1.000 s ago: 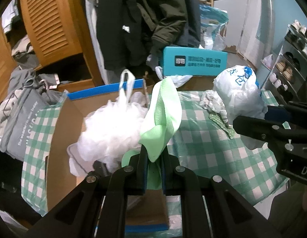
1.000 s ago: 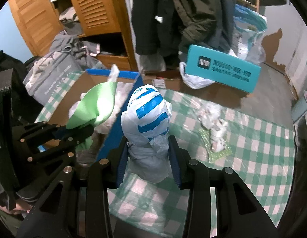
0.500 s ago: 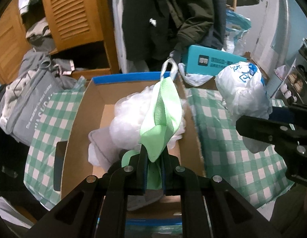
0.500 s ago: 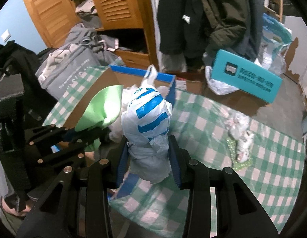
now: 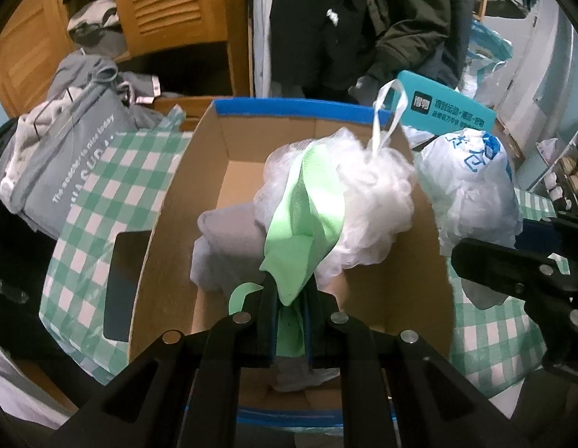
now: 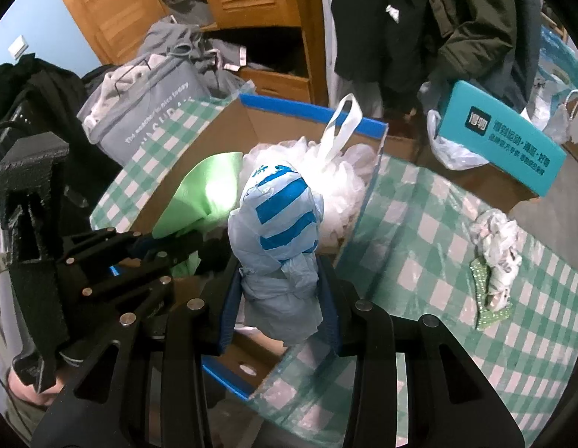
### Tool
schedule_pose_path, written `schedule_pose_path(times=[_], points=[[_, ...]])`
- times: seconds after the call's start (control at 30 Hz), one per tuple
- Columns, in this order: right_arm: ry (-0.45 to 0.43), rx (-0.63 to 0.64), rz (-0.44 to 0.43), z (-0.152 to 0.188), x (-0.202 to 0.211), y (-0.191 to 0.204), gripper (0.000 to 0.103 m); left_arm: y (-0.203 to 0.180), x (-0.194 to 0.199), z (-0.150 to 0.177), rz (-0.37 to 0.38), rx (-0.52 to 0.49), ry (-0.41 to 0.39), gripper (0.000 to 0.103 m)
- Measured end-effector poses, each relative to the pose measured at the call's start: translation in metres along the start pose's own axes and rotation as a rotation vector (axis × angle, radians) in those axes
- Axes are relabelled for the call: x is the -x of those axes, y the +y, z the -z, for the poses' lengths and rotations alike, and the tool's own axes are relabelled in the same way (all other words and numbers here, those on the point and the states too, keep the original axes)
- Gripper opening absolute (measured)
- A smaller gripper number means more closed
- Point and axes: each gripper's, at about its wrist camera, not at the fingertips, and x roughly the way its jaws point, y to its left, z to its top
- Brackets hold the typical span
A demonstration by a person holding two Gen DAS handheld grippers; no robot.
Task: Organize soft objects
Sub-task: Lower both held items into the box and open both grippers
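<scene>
Soft objects partly boxed: a white mesh puff (image 5: 367, 201) lies in the cardboard box (image 5: 169, 224), the left gripper (image 5: 290, 310) clamps a green cloth (image 5: 303, 224) above it, the right gripper (image 6: 279, 295) pinches a knotted plastic bag (image 6: 277, 224) over its right edge, and crumpled scraps (image 6: 494, 254) wait near the table's right edge.

A green-and-white checked cloth (image 6: 449, 246) covers the table, wrinkled and shiny in places. On it, to the left, sits an open cardboard box (image 5: 169, 224) with blue tape along its rims. Out on the right, well apart from the box, lies a crumpled white bundle (image 6: 497, 246) on top of a small green sparkly piece (image 6: 484, 291). At the far right edge a teal box (image 6: 501, 138) rests tilted, with a white plastic bag (image 6: 449, 149) tucked just beside it.
</scene>
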Motion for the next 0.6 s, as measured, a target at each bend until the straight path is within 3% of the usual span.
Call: schedule_pose_path(times=[0.3, 0.4, 0.47, 0.6], points=[[0.041, 0.018, -0.009, -0.002, -0.022, 0.011, 0.038, 0.013, -0.010, 0.004, -0.027, 0.017, 0.033, 0.012], [0.047, 0.023, -0.007, -0.003, -0.025, 0.014, 0.039, 0.016, -0.010, 0.004, -0.048, 0.022, 0.031, 0.024], [0.050, 0.022, -0.006, -0.004, -0.027, 0.015, 0.042, 0.020, -0.011, 0.005, -0.054, 0.032, 0.031, 0.032], [0.041, 0.029, -0.001, -0.006, -0.025, 0.014, 0.061, 0.022, -0.012, 0.005, -0.071, 0.035, 0.034, 0.040]])
